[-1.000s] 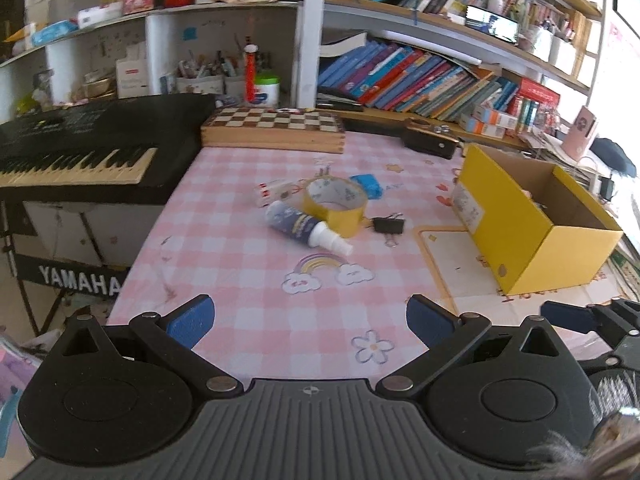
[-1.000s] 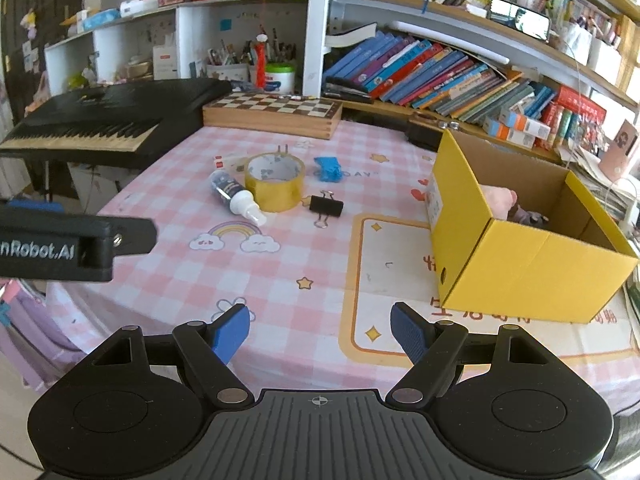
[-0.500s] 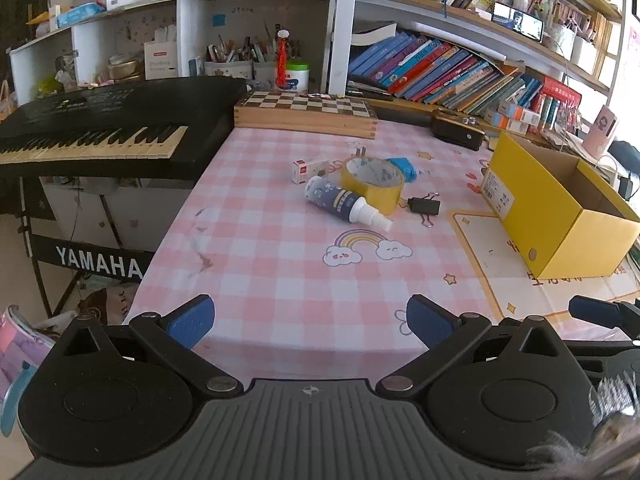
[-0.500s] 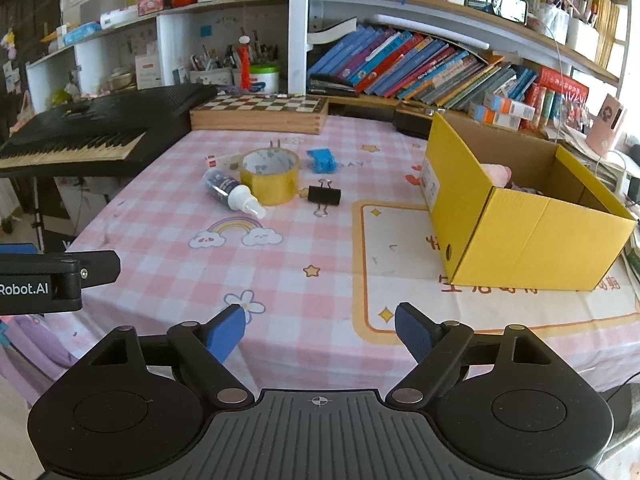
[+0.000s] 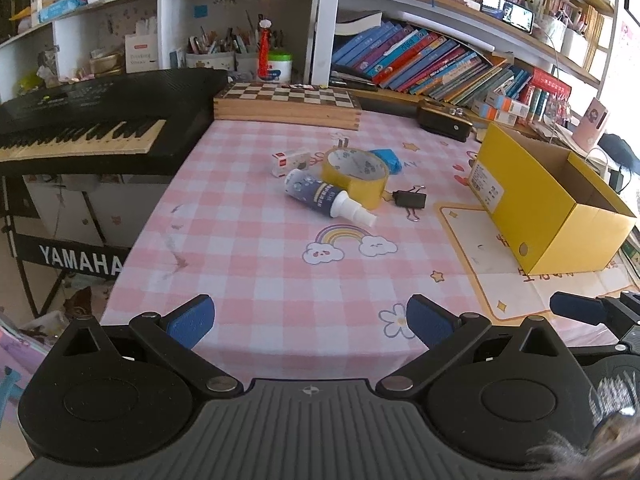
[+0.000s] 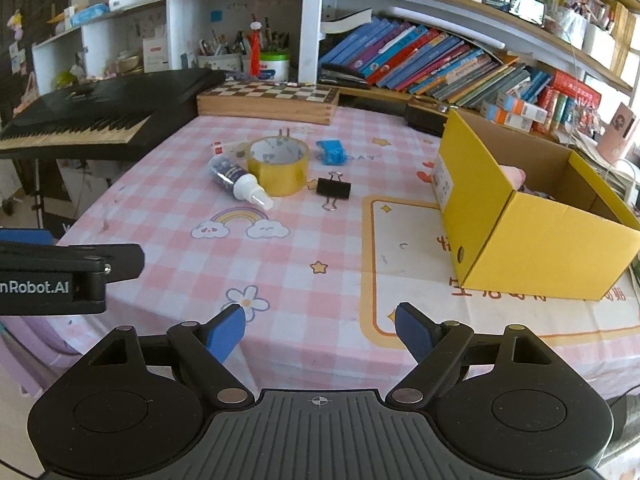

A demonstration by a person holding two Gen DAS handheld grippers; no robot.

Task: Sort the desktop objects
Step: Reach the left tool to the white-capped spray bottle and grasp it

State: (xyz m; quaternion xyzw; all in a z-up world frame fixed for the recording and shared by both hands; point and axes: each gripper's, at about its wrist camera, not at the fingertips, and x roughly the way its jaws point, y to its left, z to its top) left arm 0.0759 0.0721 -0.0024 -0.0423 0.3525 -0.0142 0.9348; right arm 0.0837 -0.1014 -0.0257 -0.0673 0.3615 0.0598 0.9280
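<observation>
Five small things lie mid-worktop [image 6: 320,248], left of the yellow box [image 6: 532,240]: tape [image 6: 278,166], spray bottle [image 6: 236,178], binder clip [image 6: 333,188]. Each hand-held gripper [image 5: 310,316] [image 6: 320,330] hangs wide, empty. Tape looks light and stiff; grip across its wall.

Ahead of both your grippers the near tablecloth [image 6: 304,248] lies bare, an open lane. Farther forward a spray bottle [image 6: 236,180], tape roll [image 6: 278,166] and binder clip [image 6: 334,189] crowd together; the yellow box [image 6: 532,240] walls off your right.
</observation>
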